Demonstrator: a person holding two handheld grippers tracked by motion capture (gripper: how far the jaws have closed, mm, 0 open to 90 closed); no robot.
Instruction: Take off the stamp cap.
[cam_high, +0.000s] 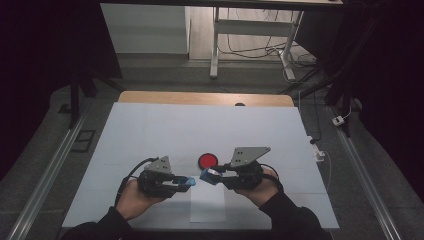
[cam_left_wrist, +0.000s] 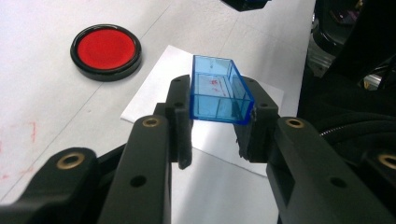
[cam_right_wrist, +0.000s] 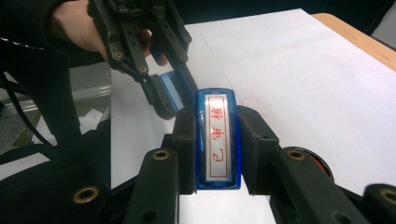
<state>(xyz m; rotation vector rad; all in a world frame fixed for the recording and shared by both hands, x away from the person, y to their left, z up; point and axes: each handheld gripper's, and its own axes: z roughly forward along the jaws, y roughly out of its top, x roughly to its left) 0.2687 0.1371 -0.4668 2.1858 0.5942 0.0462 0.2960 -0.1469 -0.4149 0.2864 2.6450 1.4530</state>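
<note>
Keep left gripper (cam_high: 186, 182) clamped on blue stamp cap (cam_left_wrist: 217, 91), right gripper (cam_high: 208, 176) clamped on stamp (cam_right_wrist: 218, 140), both above paper sheet (cam_high: 207, 205).

Blue stamp (cam_right_wrist: 217, 137), red characters on its white face, clamped in right hand-held gripper (cam_right_wrist: 217, 140). Its clear blue cap (cam_left_wrist: 218, 91), open side up, pinched in left hand-held gripper (cam_left_wrist: 215, 119). Both above white paper sheet (cam_high: 207, 202); red ink pad (cam_high: 207, 160) lies just beyond.

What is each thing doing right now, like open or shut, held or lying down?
Left hand-held gripper: shut on the blue cap.
Blue cap: off the stamp, held above the table, open side showing.
Right hand-held gripper: shut on the blue stamp.
Blue stamp: uncapped, held up, red characters showing.
Red ink pad: lying uncovered on the table.
White paper: lying flat on the table.
</note>
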